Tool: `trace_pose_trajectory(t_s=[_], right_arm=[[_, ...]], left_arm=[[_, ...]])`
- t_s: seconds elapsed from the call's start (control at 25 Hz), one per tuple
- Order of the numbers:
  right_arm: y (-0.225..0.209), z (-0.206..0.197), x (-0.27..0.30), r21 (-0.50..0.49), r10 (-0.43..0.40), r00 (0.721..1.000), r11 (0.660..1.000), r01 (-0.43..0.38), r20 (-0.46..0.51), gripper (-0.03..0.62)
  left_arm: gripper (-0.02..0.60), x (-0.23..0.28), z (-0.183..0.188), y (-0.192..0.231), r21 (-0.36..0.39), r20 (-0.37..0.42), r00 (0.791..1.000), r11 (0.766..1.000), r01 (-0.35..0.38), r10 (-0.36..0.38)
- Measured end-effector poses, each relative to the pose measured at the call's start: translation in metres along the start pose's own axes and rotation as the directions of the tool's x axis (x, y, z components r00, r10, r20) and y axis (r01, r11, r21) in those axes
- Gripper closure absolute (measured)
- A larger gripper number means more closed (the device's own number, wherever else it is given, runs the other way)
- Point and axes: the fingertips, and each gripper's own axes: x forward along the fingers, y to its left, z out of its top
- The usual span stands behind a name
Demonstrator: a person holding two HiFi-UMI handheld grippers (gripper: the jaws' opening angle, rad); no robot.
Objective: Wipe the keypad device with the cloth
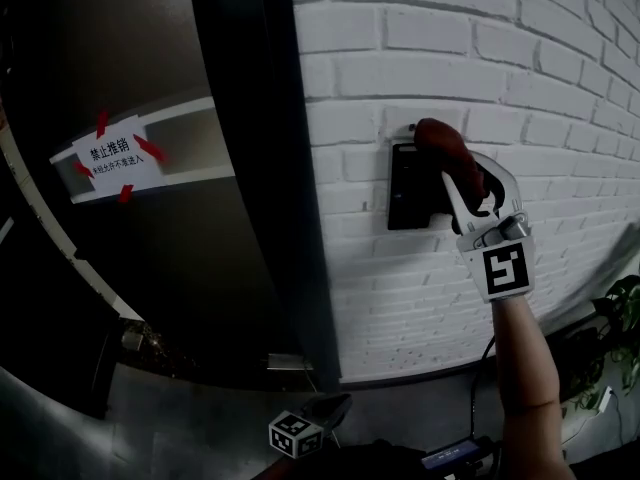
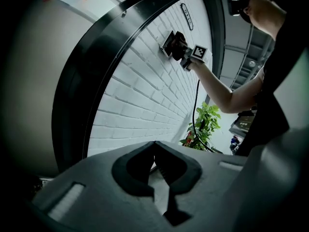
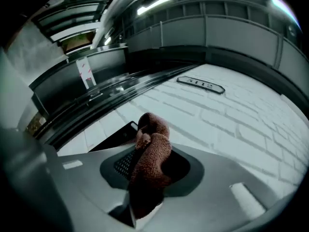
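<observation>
R tool [image 1: 452,173] is clamped on the cloth [image 1: 440,140], w/ the cloth up against the top-right of the keypad [image 1: 407,196] on the white brick wall [image 1: 500,58], while L tool [image 2: 154,146] hangs low, jaws together, empty.

Left hand-held gripper [image 2: 155,145] low in front, grey jaws closed together, nothing between. White brick wall [image 2: 145,98] ahead. Small black keypad device [image 2: 167,43] high on wall. Right hand-held gripper [image 2: 185,56] holds dark brown cloth [image 2: 179,44] against it. Green leafy plant [image 2: 205,123] beside wall, lower down.
</observation>
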Motion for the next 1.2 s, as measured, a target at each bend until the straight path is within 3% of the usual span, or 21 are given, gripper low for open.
trace_pose_trajectory(t_s=[0.12, 0.24, 0.36, 0.6, 0.8, 0.92, 1.0, 1.04, 1.12, 1.16, 1.2], right_arm=[[0.024, -0.055, -0.018, 0.181, -0.004, 0.994, 0.983, 0.023, -0.105, 0.482], [0.072, -0.098, -0.037, 0.215, 0.071, 0.976, 0.976, -0.026, -0.204, 0.487], [0.114, -0.125, -0.051, 0.309, 0.167, 0.948, 0.948, -0.079, -0.272, 0.484], [0.149, -0.088, -0.036, 0.299, 0.264, 0.929, 0.937, -0.183, -0.258, 0.482], [0.158, -0.082, -0.032, 0.205, 0.254, 0.902, 0.960, -0.191, -0.349, 0.482], [0.161, -0.078, -0.033, 0.243, 0.271, 0.893, 0.951, -0.191, -0.358, 0.482], [0.168, -0.078, -0.035, 0.401, 0.332, 0.883, 0.897, -0.185, -0.333, 0.481], [0.174, -0.078, -0.037, 0.517, 0.378, 0.873, 0.837, -0.181, -0.307, 0.480], [0.192, -0.076, -0.039, 0.719, 0.451, 0.860, 0.678, -0.155, -0.240, 0.479], [0.199, -0.074, -0.039, 0.773, 0.460, 0.862, 0.619, -0.141, -0.212, 0.479], [0.203, -0.070, -0.038, 0.797, 0.455, 0.869, 0.590, -0.131, -0.195, 0.479]], left_arm=[[0.577, 0.001, -0.001, -0.001, 0.004, -0.007, 1.000, 1.000, 0.005, -0.005], [0.577, 0.001, -0.004, -0.001, 0.001, -0.014, 1.000, 1.000, 0.008, -0.008], [0.577, 0.003, -0.002, -0.002, 0.009, -0.016, 1.000, 1.000, 0.017, -0.017], [0.577, 0.002, -0.002, -0.002, 0.003, -0.007, 1.000, 1.000, 0.026, -0.026], [0.577, -0.004, -0.002, -0.001, -0.003, 0.006, 1.000, 1.000, 0.031, -0.031], [0.577, -0.007, -0.002, -0.002, -0.002, 0.009, 0.999, 0.999, 0.043, -0.043], [0.577, -0.010, -0.003, -0.003, 0.003, 0.010, 0.998, 0.998, 0.056, -0.056], [0.577, -0.012, -0.003, -0.004, 0.005, 0.010, 0.998, 0.998, 0.061, -0.061], [0.577, -0.017, -0.004, -0.004, 0.008, 0.012, 0.997, 0.998, 0.070, -0.070], [0.577, -0.020, -0.005, -0.004, 0.007, 0.012, 0.997, 0.997, 0.072, -0.072], [0.577, -0.025, -0.007, -0.003, 0.003, 0.012, 0.997, 0.997, 0.074, -0.074]])
